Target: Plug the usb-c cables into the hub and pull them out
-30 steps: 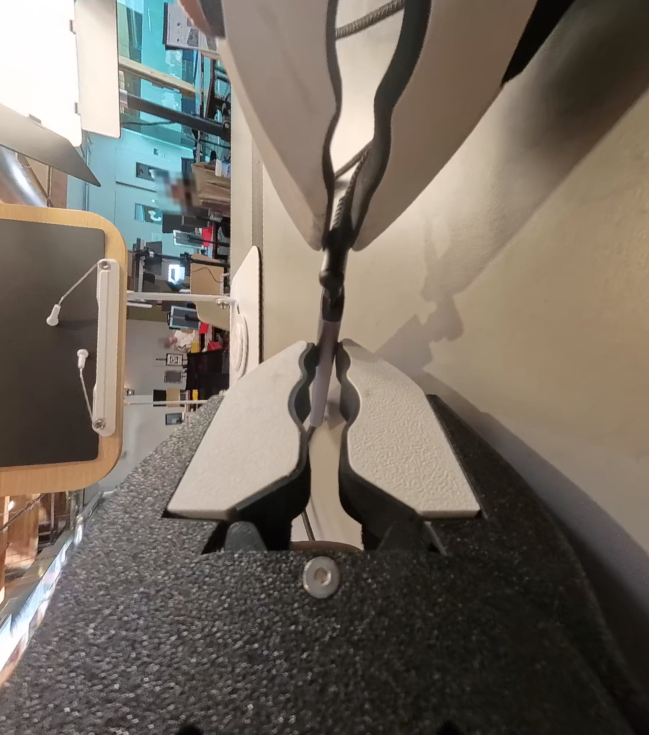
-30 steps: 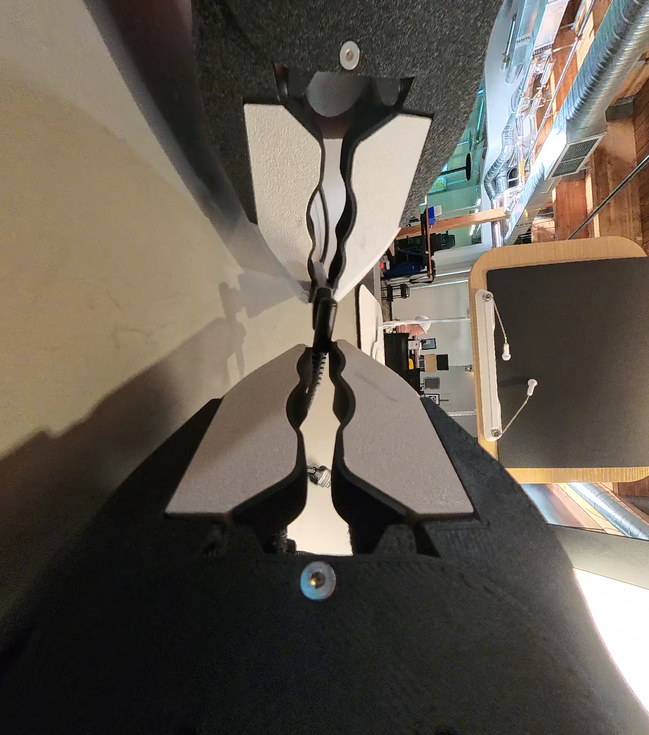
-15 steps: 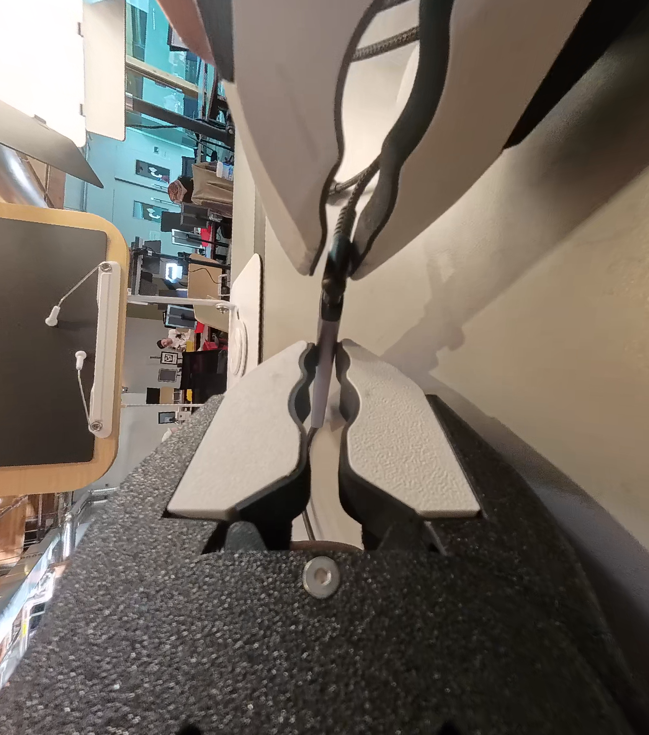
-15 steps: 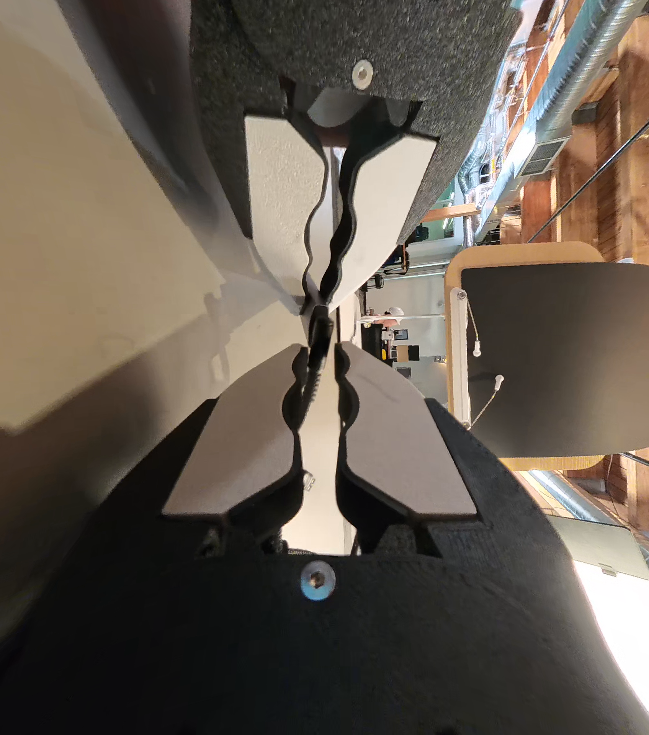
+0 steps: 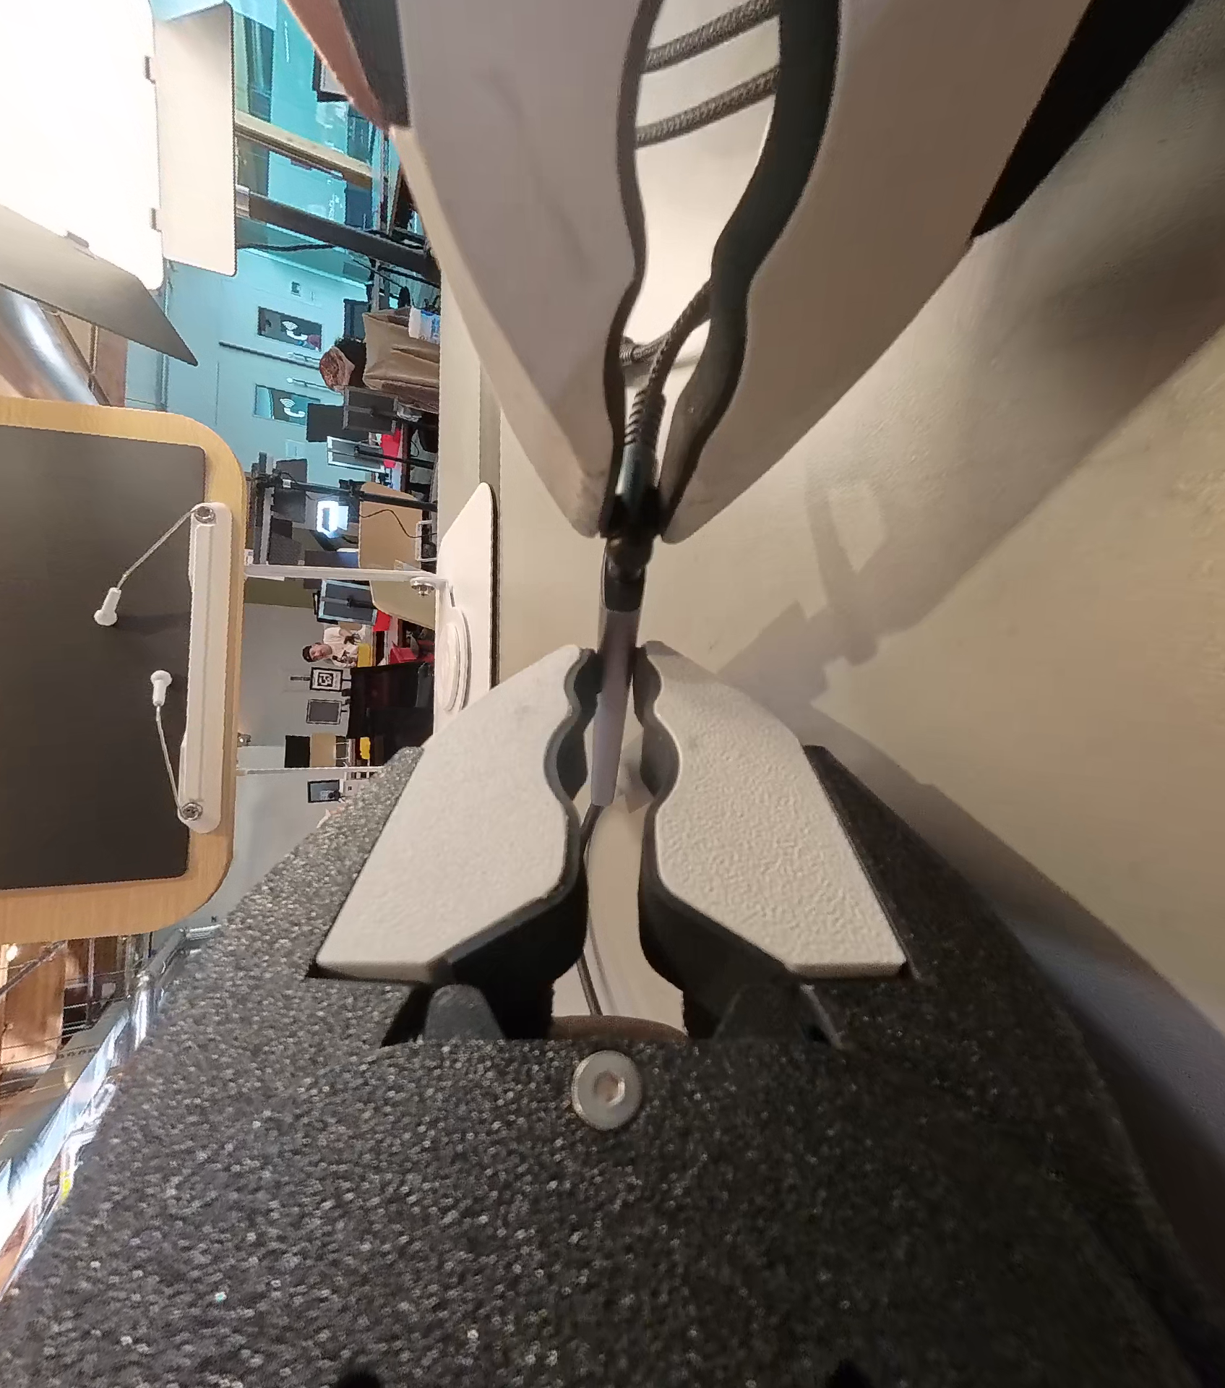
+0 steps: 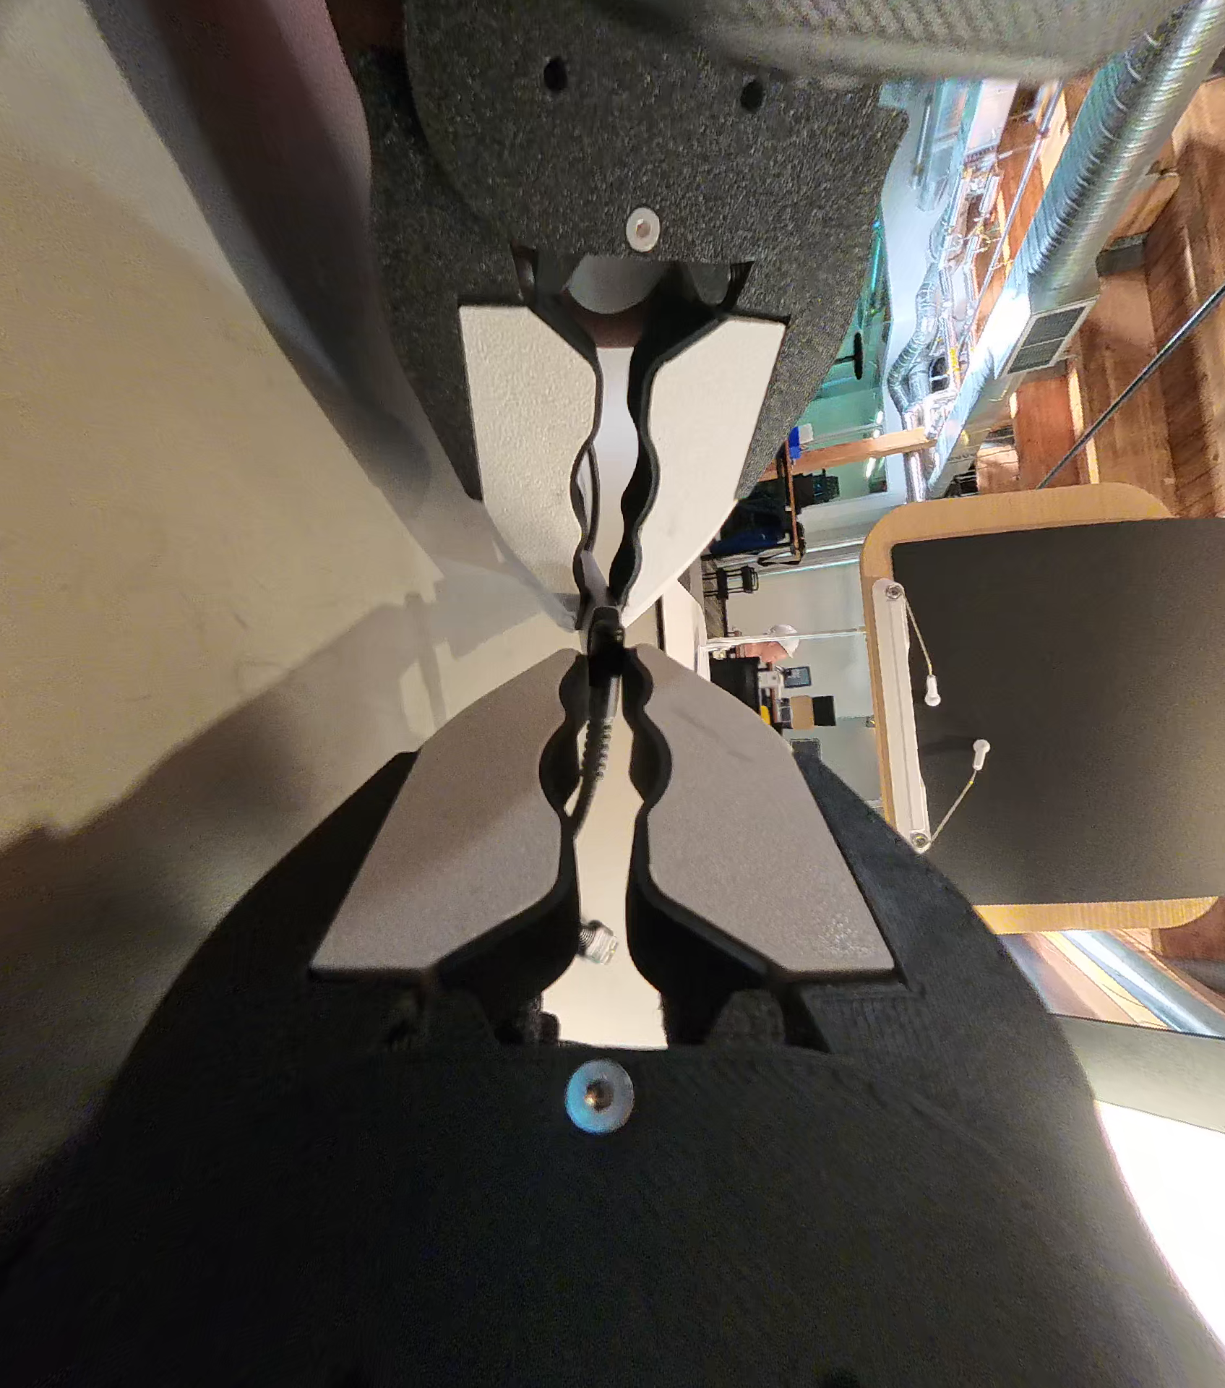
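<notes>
My left gripper [image 5: 613, 655] is shut on a thin grey hub [image 5: 609, 721], seen edge-on between its white fingers. My right gripper [image 5: 632, 529] faces it tip to tip from the top of the left wrist view. It is shut on a black usb-c plug [image 5: 623, 578] with a braided cable [image 5: 658, 375]. The plug meets the hub's end. I cannot tell how deep it sits. In the right wrist view my right gripper [image 6: 605, 659] holds the plug [image 6: 605, 680]. The left gripper [image 6: 598, 601] is just beyond.
A cream table [image 5: 1045, 601] runs along one side, also in the right wrist view [image 6: 106, 526]. A black board in a wood frame [image 5: 53, 653] stands behind. A small silver connector [image 6: 596, 948] shows behind my right fingers. A busy workshop is far off. There is about 4 centimetres between the tips of the two grippers.
The right gripper has moved closer to the left one. Less of the black plug shows between the two sets of fingertips. Both grips have stayed shut.
</notes>
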A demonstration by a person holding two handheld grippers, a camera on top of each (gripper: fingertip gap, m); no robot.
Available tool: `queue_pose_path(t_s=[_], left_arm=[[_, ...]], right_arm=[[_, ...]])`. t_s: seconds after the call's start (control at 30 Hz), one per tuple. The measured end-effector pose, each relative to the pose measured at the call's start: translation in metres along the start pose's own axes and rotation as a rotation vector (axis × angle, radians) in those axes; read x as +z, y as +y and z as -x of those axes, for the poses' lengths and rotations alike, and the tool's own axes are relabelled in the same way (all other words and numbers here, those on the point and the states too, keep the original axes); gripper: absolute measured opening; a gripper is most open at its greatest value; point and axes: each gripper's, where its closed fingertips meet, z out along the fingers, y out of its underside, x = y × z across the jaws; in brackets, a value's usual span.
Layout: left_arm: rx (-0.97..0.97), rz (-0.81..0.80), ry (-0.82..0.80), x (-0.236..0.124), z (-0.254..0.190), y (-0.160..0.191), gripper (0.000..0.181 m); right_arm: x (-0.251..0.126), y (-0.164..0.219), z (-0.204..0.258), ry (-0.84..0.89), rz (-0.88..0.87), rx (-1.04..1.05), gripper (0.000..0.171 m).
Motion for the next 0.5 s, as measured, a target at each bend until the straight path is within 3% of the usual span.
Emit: queue_pose_path(t_s=[0.5], left_arm=[[0.060, 0.044, 0.015, -0.0008, -0.0021, -0.0018, 0.009]], right_arm=[[-0.0007, 0.0008, 0.0019, -0.041, -0.005, 0.041, 0.008]])
